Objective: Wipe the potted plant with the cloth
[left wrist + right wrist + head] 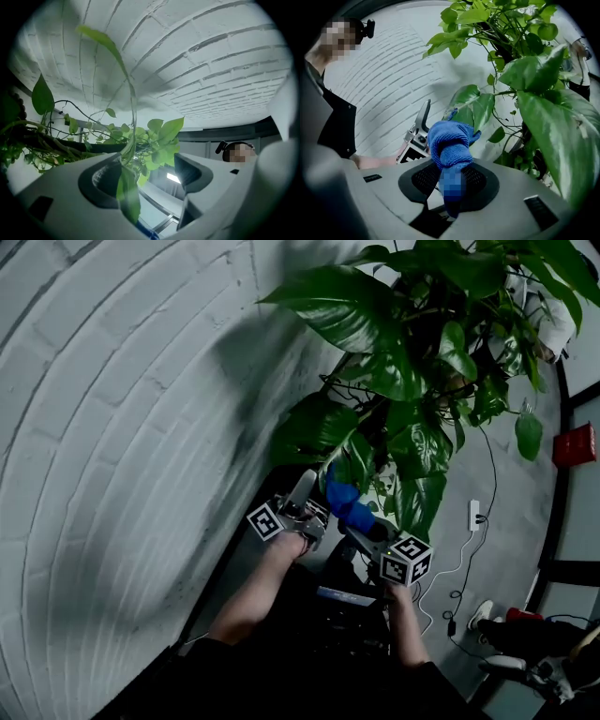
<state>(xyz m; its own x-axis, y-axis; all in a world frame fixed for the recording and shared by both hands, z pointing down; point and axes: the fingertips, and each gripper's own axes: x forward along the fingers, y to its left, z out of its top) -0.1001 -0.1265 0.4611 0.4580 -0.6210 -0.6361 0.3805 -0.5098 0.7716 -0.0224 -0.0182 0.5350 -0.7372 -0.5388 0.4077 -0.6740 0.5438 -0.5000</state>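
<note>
Potted plant (403, 352) first: it rises beside the white brick wall (122, 427), its broad leaves spreading above and to the right of both your claws; the pot is hidden under the foliage, so I cannot say what carries it; your right claw (451, 180) is clamped on the blue cloth (450, 143), with the wad bunched and standing out past the tips, which suits the job, since the soft bulk meets the plant and not the hard pads; the cloth sits just in front of a low pair of leaves (473, 105), though I cannot tell whether it touches them; your left claw (143, 176) stands moderately apart, with a drooping leaf (127, 199) and its stem running up between the pads, close to the left-hand pad but not pinched; I judge it is placed there to steady that leaf so it will not swing away under the wipe; both claws are near each other at the plant's lower fringe, the left one nearer the wall; thin stems bend easily, so close the left claw gently if at all, and draw the cloth from stem toward tip.
</note>
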